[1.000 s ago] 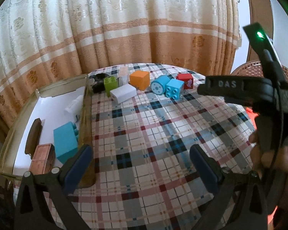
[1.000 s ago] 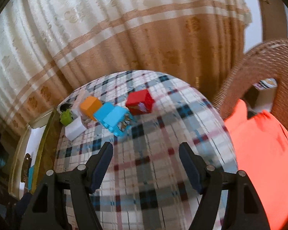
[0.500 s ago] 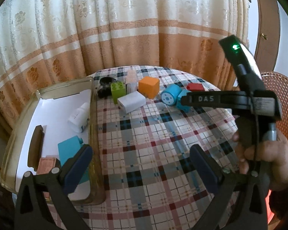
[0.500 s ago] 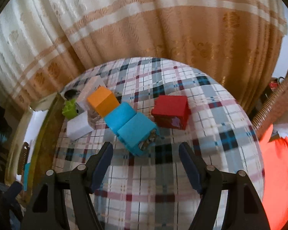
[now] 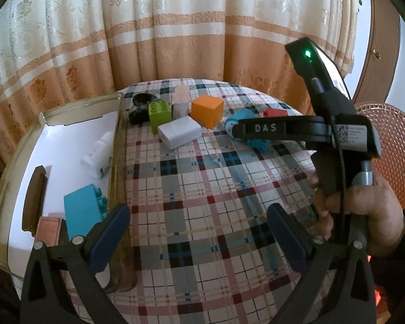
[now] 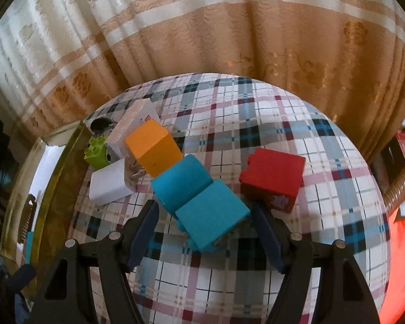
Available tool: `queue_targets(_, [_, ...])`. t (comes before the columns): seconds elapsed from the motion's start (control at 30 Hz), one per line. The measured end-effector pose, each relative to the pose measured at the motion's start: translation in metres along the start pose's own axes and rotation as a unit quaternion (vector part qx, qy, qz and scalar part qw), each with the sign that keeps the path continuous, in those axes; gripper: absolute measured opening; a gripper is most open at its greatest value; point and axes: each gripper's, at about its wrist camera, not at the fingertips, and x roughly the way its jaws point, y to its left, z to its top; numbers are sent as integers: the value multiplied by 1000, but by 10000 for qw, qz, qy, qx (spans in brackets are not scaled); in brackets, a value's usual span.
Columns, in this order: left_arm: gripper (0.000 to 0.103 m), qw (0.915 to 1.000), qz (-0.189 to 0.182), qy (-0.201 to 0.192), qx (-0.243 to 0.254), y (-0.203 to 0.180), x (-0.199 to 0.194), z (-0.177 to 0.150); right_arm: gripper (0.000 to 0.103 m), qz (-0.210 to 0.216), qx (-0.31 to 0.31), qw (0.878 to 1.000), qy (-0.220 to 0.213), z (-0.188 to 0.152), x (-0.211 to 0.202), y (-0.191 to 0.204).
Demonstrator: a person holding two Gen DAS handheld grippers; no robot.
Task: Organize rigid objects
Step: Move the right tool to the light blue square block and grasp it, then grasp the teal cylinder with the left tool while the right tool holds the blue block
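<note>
Loose blocks lie on the plaid table: an orange cube (image 6: 154,151), a blue cylinder (image 6: 181,181), a blue brick (image 6: 213,216), a red block (image 6: 272,175), a white charger (image 6: 108,186) and a green brick (image 6: 97,151). My right gripper (image 6: 205,224) is open, its fingers standing on either side of the blue brick with a gap on the left. In the left wrist view one of its fingers (image 5: 267,128) crosses in front of the blue pieces. My left gripper (image 5: 197,232) hangs open and empty over the cloth beside the tray (image 5: 116,145).
The tray's white floor carries a teal brick (image 5: 81,213), a white bottle (image 5: 98,154), a brown comb-like piece (image 5: 35,197) and a copper box (image 5: 48,232). A black item (image 5: 140,108) and a pale box (image 5: 181,94) sit behind the green brick. A wicker chair (image 5: 391,140) stands at the right; curtains hang behind.
My right gripper has moved forward and down to the blue pieces, so the blue brick now sits between its fingers. The left gripper has shifted slightly.
</note>
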Motion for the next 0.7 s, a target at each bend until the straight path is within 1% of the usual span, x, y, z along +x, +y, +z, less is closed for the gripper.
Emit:
queue_targets(0.03, [102,10000,5,7,-9,0,0,0,72,26,-39,10000,25,0,1,1])
queue_targets(0.1, [102,10000,-8,22,-42,1,2,1,58,-7,-74,10000,40,0,0,1])
queue_targets(0.13, [102,10000,-17,35,-59,1,3,2,56,-22,-110,9999,55,-1,0,1])
queue_targets(0.3, [102,9999,-46,105,-129,0,5,2,55,61,-224,9997,101,-5,-3,2])
queue_targets(0.4, [102,9999,-43,95,-117,-1,5,1,55,200,-54,9997,93,-9,-8,-2])
queue_targets(0.47, [102,9999,-14,79,-86,-2,4,2,55,370,150,9992,66,-12,-15,-6])
queue_targets(0.6, [102,9999,-17,72,-81,-4,6,4,55,535,327,9980,-109,-24,-38,-12])
queue_targets(0.63, [102,9999,-21,72,-89,-5,6,6,55,527,356,9978,-158,-26,-43,-14])
queue_targets(0.7, [102,9999,-10,37,-149,-5,7,10,55,384,443,9978,-300,-29,-53,-21])
